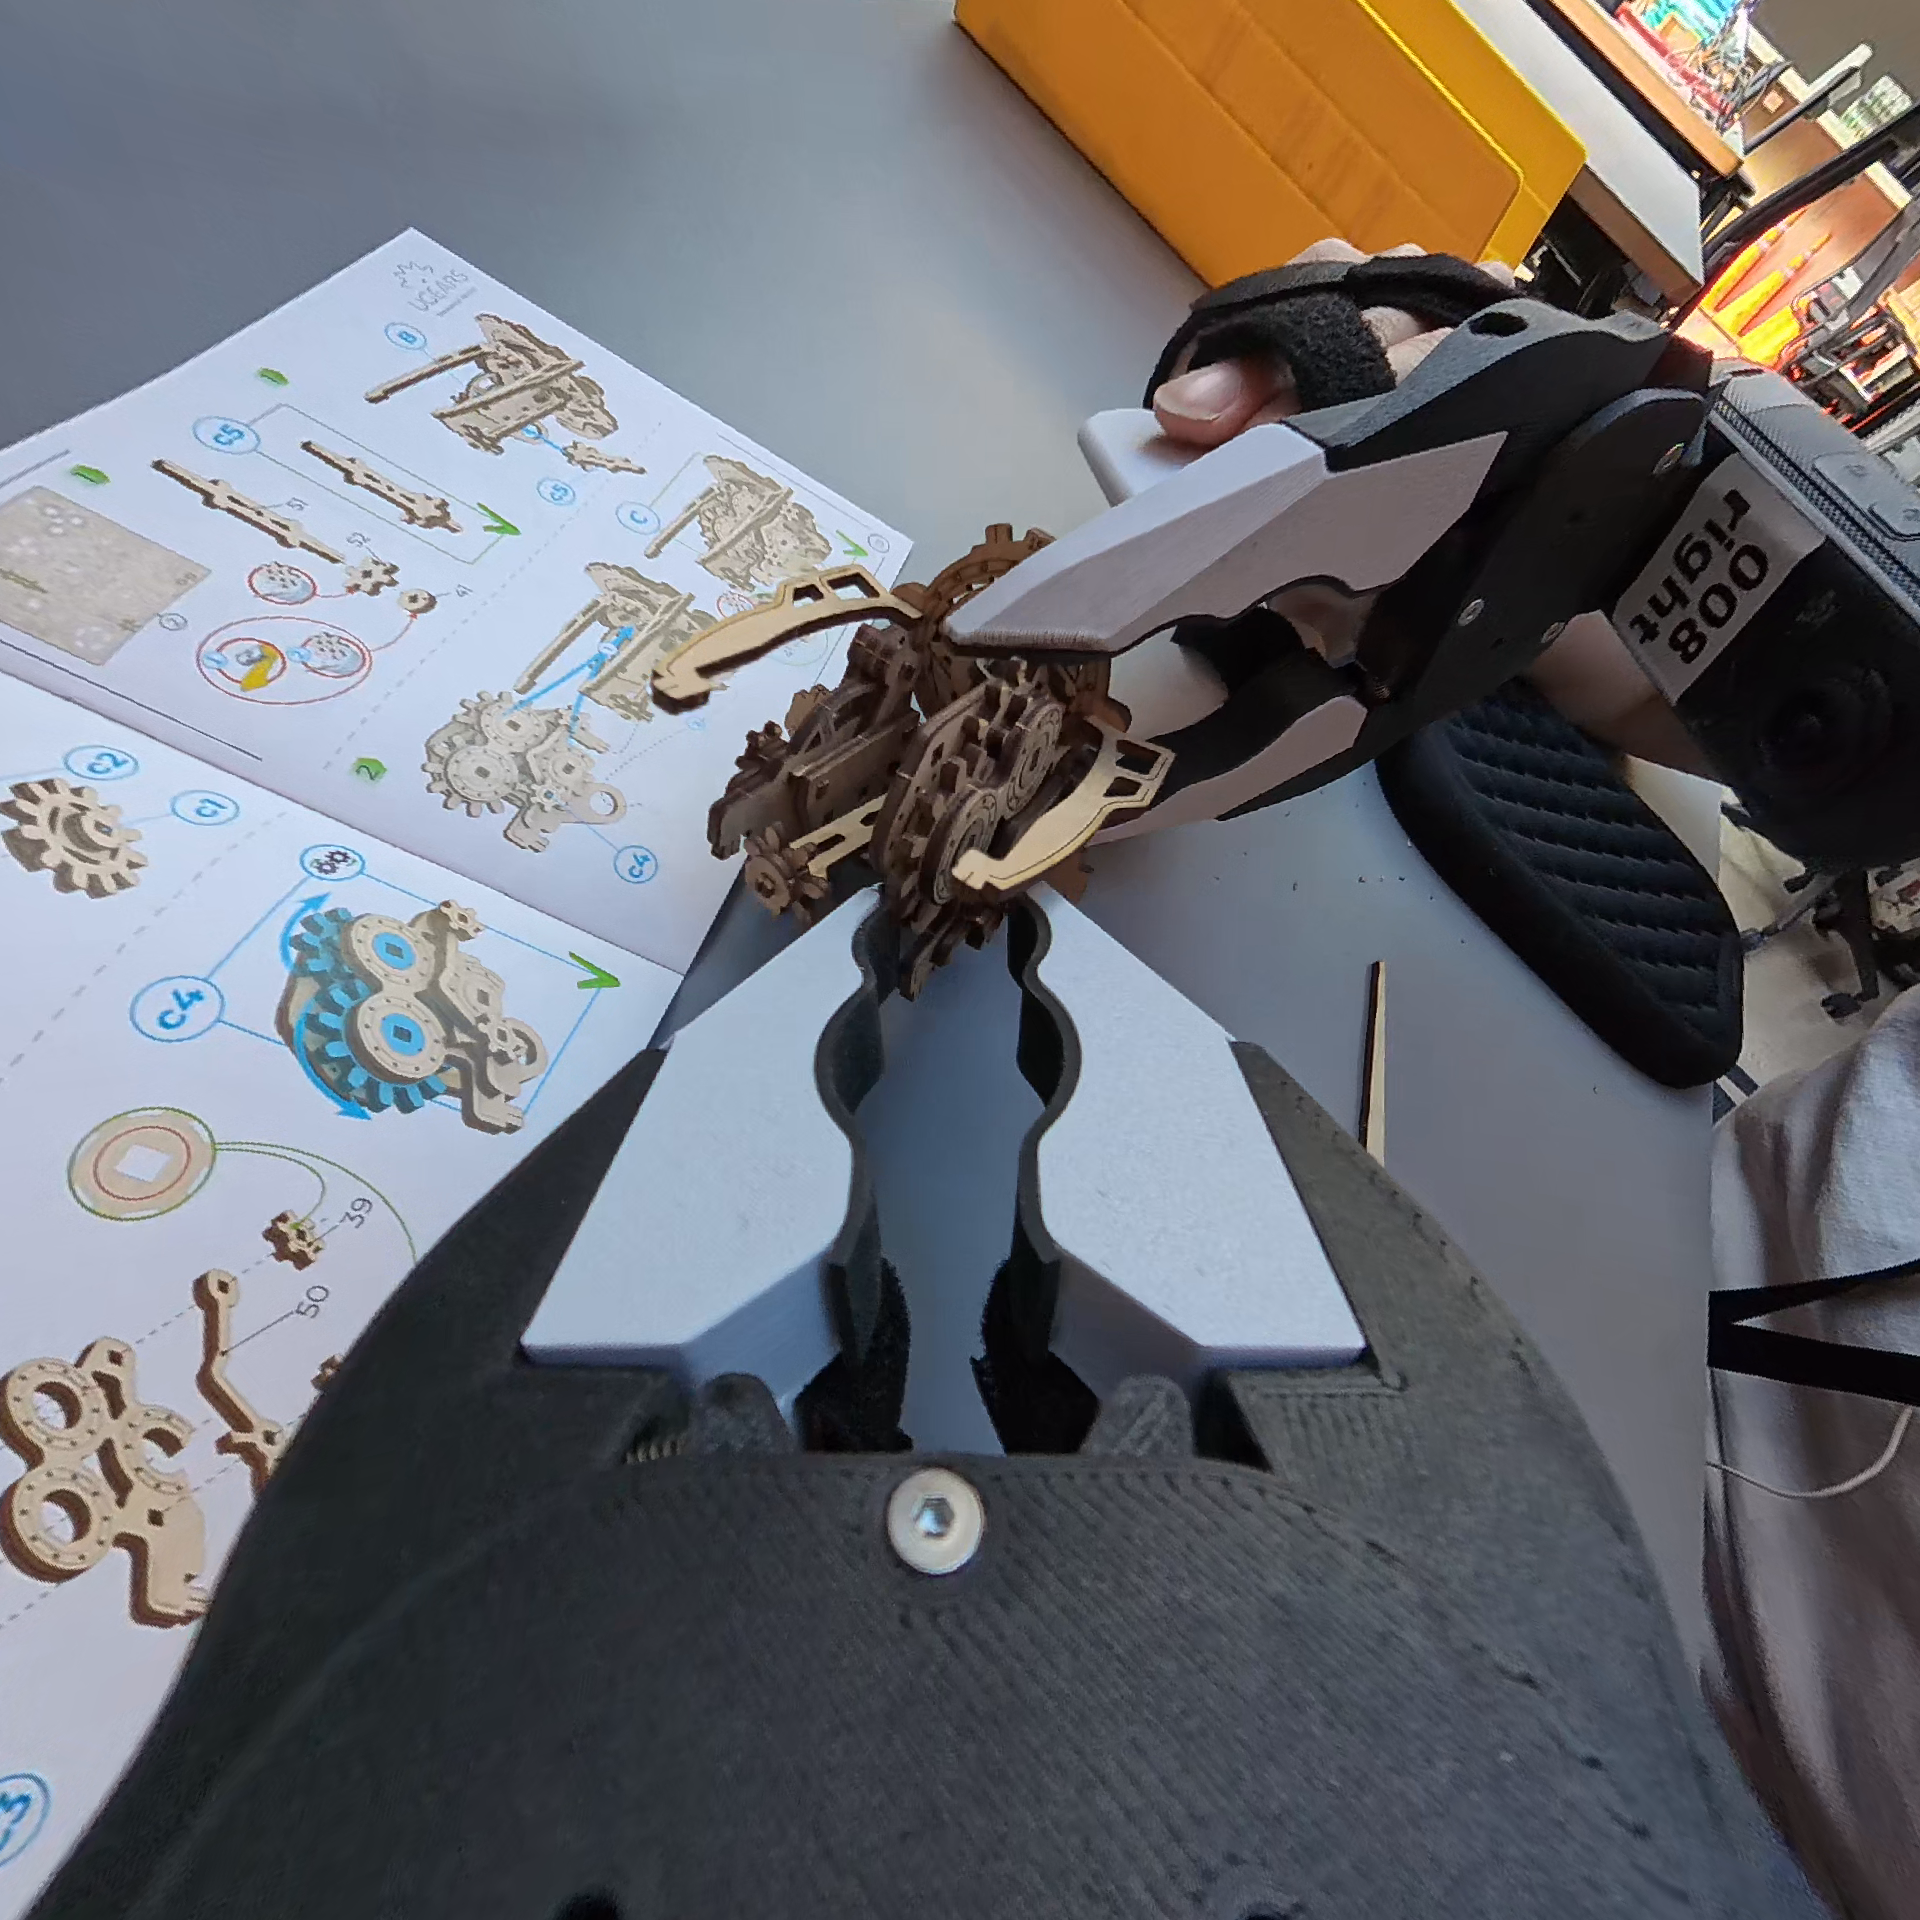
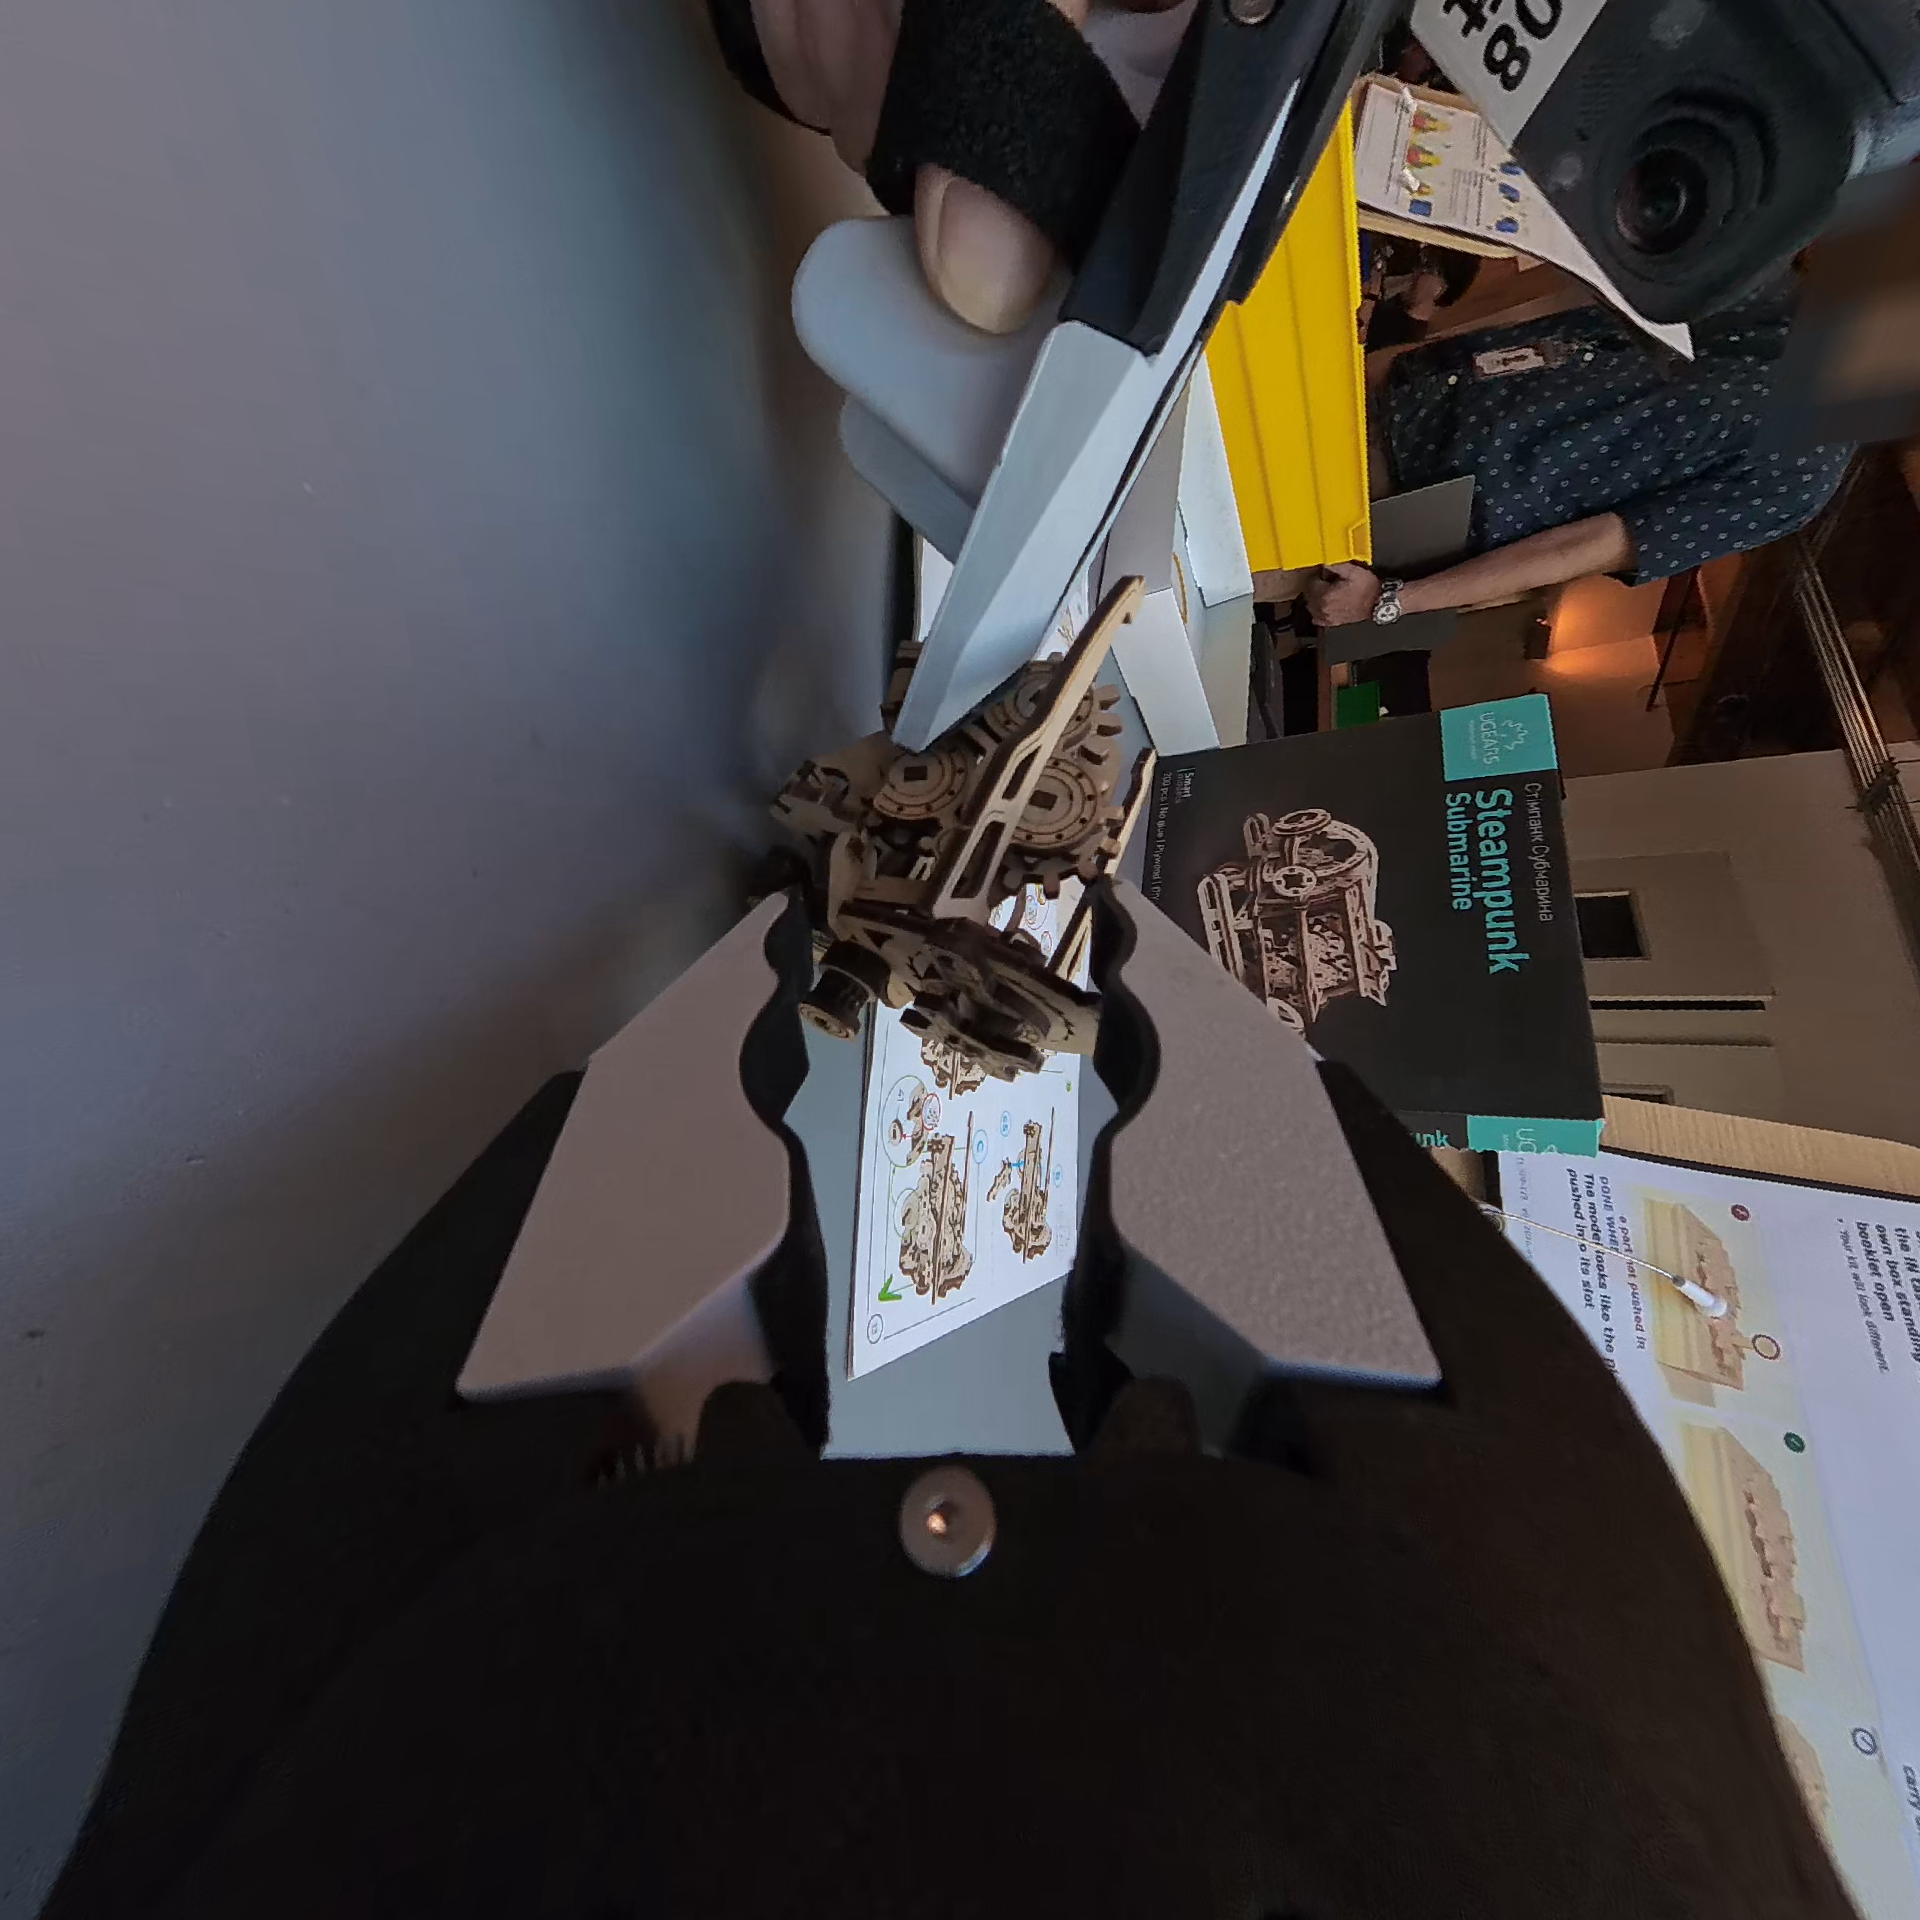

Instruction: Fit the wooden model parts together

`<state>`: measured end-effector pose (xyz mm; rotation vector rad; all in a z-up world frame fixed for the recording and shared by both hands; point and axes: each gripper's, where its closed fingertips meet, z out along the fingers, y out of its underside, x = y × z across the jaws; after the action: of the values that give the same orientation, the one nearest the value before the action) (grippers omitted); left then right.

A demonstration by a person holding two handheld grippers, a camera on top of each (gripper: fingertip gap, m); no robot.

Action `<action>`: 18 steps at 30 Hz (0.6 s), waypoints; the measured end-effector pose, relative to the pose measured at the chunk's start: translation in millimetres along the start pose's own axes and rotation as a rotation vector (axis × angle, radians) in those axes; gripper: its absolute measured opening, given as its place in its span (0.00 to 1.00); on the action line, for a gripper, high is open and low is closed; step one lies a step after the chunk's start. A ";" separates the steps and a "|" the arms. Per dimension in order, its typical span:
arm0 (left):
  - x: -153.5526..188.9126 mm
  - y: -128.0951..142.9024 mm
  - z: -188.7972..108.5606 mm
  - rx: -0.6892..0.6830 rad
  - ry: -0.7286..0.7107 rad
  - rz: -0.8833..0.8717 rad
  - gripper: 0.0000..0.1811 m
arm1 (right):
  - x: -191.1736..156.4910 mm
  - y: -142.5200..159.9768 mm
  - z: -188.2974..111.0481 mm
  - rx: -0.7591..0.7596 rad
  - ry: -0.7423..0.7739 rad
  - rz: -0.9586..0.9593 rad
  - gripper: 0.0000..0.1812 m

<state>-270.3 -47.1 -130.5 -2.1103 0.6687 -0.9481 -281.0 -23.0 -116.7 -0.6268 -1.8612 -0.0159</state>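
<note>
Both tongs — left, right — grip one brown wooden gear model of cogs and curved arms.

Two grippers, left and right. One wooden gear model. Two open instruction sheets toward the tabletop's left edge. One loose wooden stick. One yellow bin. One dark kit box, and possibly a second printed leaflet.

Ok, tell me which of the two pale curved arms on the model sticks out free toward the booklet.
The upper arm: it juts left over the booklet, touching no gripper. The lower arm curls beside the right gripper.
</note>
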 end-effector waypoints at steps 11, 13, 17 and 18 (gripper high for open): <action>-5.0 -7.6 -10.7 0.068 -0.066 0.032 0.11 | 3.0 -1.4 -10.3 0.058 -0.011 0.095 0.37; -5.9 -9.2 -14.3 0.083 -0.094 0.059 0.11 | 6.0 -4.9 -16.8 0.101 -0.020 0.144 0.37; -6.0 -10.0 -15.8 0.095 -0.116 0.108 0.10 | 15.1 -10.5 -24.7 0.160 -0.016 0.225 0.37; -6.2 -8.9 -15.3 0.085 -0.119 0.128 0.10 | 17.3 -11.5 -27.0 0.174 -0.019 0.251 0.37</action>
<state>-284.6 -43.5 -119.0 -2.0062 0.6819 -0.7612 -266.6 -34.0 -87.9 -0.7357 -1.7677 0.3145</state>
